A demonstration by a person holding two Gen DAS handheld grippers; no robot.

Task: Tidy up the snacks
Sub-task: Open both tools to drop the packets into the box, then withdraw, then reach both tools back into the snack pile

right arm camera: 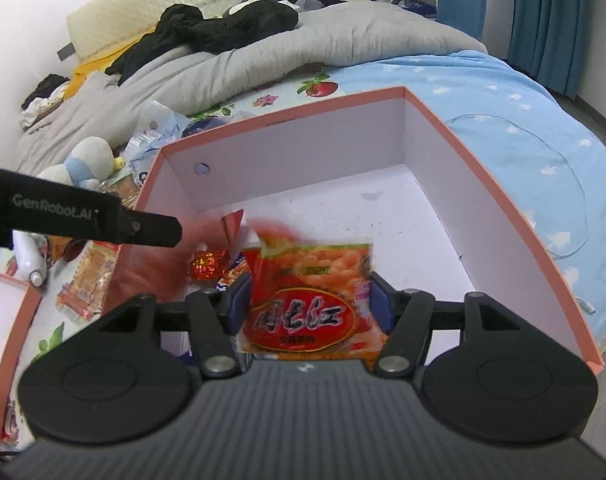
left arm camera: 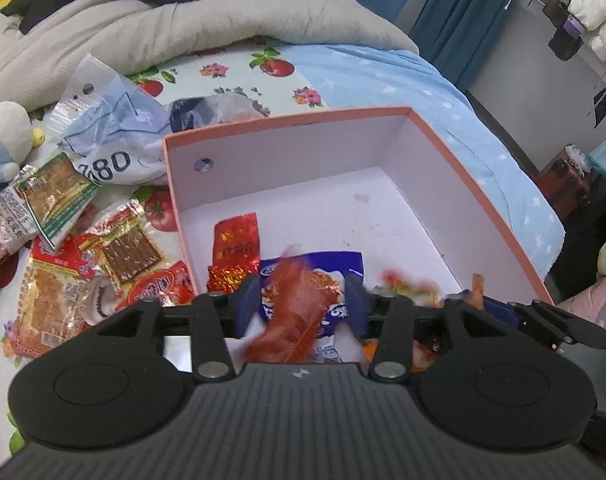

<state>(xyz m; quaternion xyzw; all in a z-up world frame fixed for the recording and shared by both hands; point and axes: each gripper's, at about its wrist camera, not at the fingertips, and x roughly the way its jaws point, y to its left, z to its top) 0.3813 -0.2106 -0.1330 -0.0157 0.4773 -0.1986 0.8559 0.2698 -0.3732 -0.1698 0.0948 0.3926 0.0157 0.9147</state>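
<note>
Our left gripper (left arm camera: 303,300) hangs over the near end of the box (left arm camera: 483,204), its jaws parted. A blurred orange-red packet (left arm camera: 291,312) lies in the gap between them, and we cannot tell whether the pads press on it. Just beneath it, on the box floor, rests a blue and white packet (left arm camera: 335,268), with a red foil packet (left arm camera: 236,240) beside it toward the left wall.

Our right gripper (right arm camera: 307,300) also points down into the box, jaws apart, with an orange packet with red lettering (right arm camera: 311,292) sitting between the blue pads (right arm camera: 379,300). The packet fills most of the gap, but whether it is clamped or loose we cannot tell. To its left the other gripper's black finger reaches across the box wall, over a red blur of motion.

The box is pink-rimmed and white inside, with a small round hole in its far wall. It stands on the bed (left arm camera: 383,76), which carries a blue starred sheet and a fruit-print cover. Left of the box, a loose pile of snack packets (left arm camera: 59,256) lies on the bed, near a crumpled plastic bag (left arm camera: 111,132) and a blue and white plush toy (right arm camera: 85,160). A grey duvet (right arm camera: 343,36) is bunched behind, dark clothes heaped on top.
</note>
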